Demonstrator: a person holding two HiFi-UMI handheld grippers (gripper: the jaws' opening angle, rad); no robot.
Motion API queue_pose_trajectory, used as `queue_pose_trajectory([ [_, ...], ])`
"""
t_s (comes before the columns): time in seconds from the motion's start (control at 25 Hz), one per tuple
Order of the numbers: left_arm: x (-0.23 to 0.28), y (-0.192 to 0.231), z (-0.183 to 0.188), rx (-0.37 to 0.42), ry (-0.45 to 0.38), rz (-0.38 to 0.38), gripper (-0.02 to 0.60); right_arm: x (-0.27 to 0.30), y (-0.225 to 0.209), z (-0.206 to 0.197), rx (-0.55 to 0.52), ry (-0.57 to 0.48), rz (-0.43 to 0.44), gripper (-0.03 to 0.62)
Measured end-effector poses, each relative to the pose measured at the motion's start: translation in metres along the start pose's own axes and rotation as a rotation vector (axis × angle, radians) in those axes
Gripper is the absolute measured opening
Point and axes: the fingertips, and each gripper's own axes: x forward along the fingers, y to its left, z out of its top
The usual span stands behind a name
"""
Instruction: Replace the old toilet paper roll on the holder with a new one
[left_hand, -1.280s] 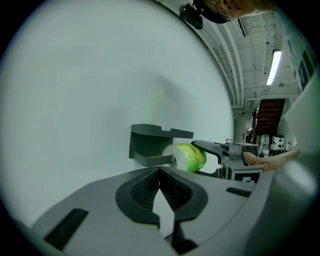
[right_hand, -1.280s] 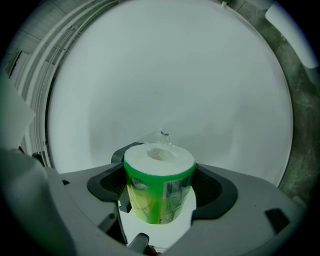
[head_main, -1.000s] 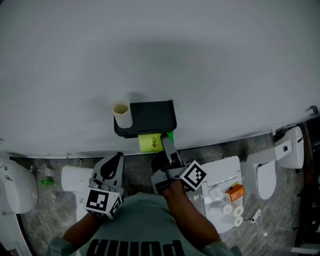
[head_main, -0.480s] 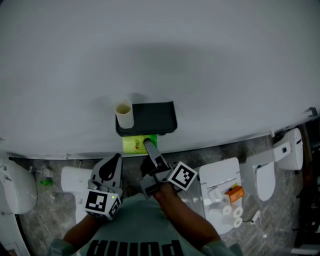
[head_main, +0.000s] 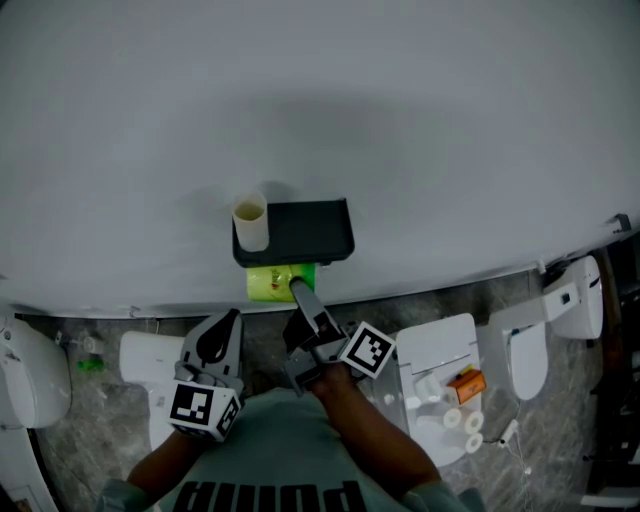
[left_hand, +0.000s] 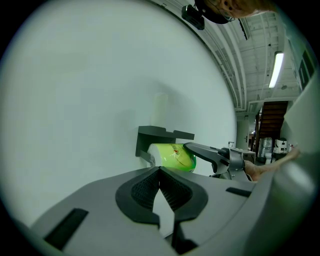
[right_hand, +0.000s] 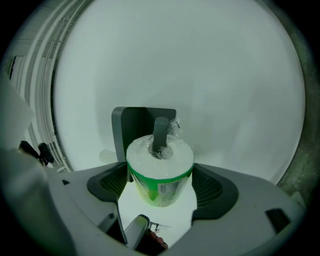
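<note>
A new toilet paper roll (head_main: 278, 283) in green wrap hangs under the black wall holder (head_main: 305, 230). In the right gripper view the holder's bar (right_hand: 160, 133) runs into the core of the roll (right_hand: 160, 172). My right gripper (head_main: 298, 290) is shut on this roll, one pad on each side. The old bare cardboard tube (head_main: 250, 222) stands upright on the holder's top, at its left end. My left gripper (head_main: 228, 322) hangs lower left of the holder, shut with nothing in it. In the left gripper view the roll (left_hand: 172, 156) shows with the right gripper's finger on it.
The holder is fixed to a plain white wall (head_main: 320, 110). Below on the stone floor stand several white toilets; one (head_main: 440, 350) at the right carries small rolls and an orange item (head_main: 467, 383) on its lid. Another toilet (head_main: 150, 360) is at the left.
My right gripper has carried the green roll to the left, under the holder and onto its bar; it has hardly moved over the last half second. The left gripper has stayed put.
</note>
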Motion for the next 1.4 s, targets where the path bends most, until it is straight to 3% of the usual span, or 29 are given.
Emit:
queue_pose_trajectory([
  [0.28,-0.004,-0.005,-0.01,-0.009,0.005,-0.029,0.003,-0.019,0.003,-0.01,-0.07,0.012,-0.031,0.408],
  [0.48,-0.008,-0.008,-0.017,-0.045,0.02,-0.057,0.003,-0.039,0.007,-0.021,-0.214,0.033,-0.096,0.408],
  [0.72,-0.013,-0.009,-0.027,-0.071,0.02,-0.098,0.003,-0.046,0.029,-0.034,-0.408,0.054,-0.102,0.407],
  [0.96,-0.022,-0.012,-0.029,-0.07,0.014,-0.125,0.003,-0.055,0.046,-0.044,-0.593,0.045,-0.133,0.256],
  [1.2,-0.033,-0.004,-0.029,-0.06,0.002,-0.116,0.003,-0.055,0.049,-0.061,-0.987,0.109,-0.238,0.015],
  [1.4,-0.046,0.007,-0.026,-0.038,-0.014,-0.085,0.003,-0.049,0.052,-0.077,-1.24,0.17,-0.307,0.005],
])
